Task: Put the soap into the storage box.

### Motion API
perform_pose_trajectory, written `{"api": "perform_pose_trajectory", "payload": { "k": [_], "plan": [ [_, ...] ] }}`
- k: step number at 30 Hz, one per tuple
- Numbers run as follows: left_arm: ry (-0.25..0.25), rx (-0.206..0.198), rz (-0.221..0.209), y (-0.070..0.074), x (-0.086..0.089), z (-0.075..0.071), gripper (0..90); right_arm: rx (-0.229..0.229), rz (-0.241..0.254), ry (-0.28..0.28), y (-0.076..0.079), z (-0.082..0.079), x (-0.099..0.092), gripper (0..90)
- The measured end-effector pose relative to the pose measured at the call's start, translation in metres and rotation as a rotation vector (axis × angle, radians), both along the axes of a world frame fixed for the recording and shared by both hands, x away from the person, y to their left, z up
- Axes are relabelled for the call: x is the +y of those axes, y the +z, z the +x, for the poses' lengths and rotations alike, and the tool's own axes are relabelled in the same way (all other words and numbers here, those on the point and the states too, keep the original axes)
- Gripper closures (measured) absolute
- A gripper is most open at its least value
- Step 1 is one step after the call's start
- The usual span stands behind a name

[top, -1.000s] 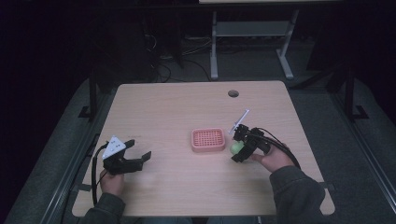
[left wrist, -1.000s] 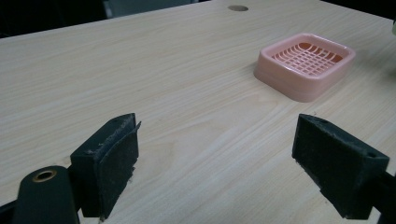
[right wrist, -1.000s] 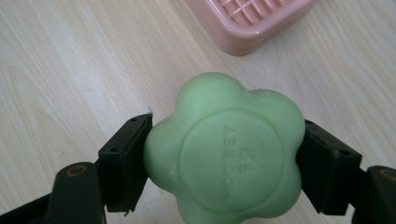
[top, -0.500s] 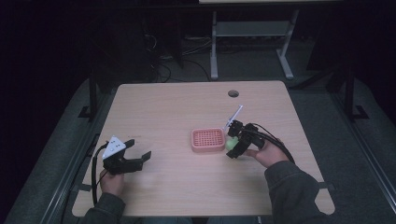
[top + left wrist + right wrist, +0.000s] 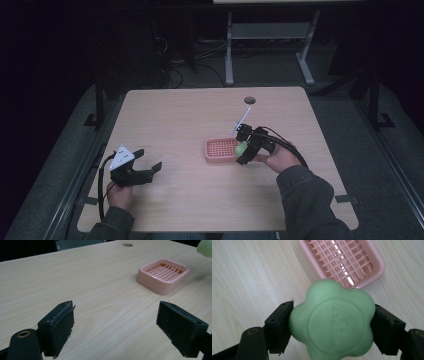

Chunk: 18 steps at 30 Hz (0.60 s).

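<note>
1. Soap [image 5: 332, 322], a pale green flower-shaped bar with raised lettering on its flat face, sat clamped between the right tongs [image 5: 332, 326], one jaw pressing each side of its lobed edge.
2. In the high view the bar [image 5: 241, 148] hung just at the near right edge of the pink slatted dish [image 5: 221, 150], and whether it was touching the rim could not be told.
3. From the right gripper view the dish [image 5: 352, 260] lay just beyond the bar, its grid floor bare.
4. The left tongs [image 5: 122, 327] stood wide apart over the bare wood counter [image 5: 87, 290], well away from the dish [image 5: 162, 275] and gripping nothing.
5. Judged by its look, the bar was stiff, fairly light and smooth, so likely to slip if squeezed on a rounded lobe.
6. The safest hold appeared to be across the edge, with the pads seated in the dips between lobes, since the flat faces offered less purchase.
7. A firm but modest squeeze seemed wise, as soap marks easily.
</note>
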<state>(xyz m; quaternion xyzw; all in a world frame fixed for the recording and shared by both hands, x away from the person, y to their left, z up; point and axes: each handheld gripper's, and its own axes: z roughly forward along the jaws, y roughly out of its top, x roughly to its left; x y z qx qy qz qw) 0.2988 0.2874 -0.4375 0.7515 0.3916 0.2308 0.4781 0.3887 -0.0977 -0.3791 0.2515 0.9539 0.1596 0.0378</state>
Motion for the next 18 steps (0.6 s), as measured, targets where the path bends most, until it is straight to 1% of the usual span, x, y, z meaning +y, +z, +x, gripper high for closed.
{"api": "perform_pose_trajectory", "payload": {
  "k": [4,7,13,14,16,18],
  "plan": [
    [0.0,0.001,-0.001,0.0,0.0,0.0,14.0,-0.005,-0.004,0.009,0.003,0.003,0.006,25.4],
    [0.0,0.001,-0.002,0.0,0.0,0.0,14.0,-0.003,0.003,0.01,0.005,0.006,0.008,25.4],
    [0.0,0.0,-0.002,0.0,0.0,0.0,14.0,-0.002,-0.009,0.014,0.008,0.012,0.015,25.4],
    [0.001,0.0,-0.002,0.0,0.0,0.0,14.0,-0.007,0.0,0.017,0.009,0.015,0.017,25.4],
    [0.001,0.0,-0.004,0.0,0.0,0.0,14.0,-0.003,0.001,0.016,0.01,0.016,0.018,25.3],
    [0.001,0.0,-0.003,0.0,0.0,0.0,14.0,-0.007,-0.005,0.02,0.011,0.018,0.024,25.4]
  ]
}}
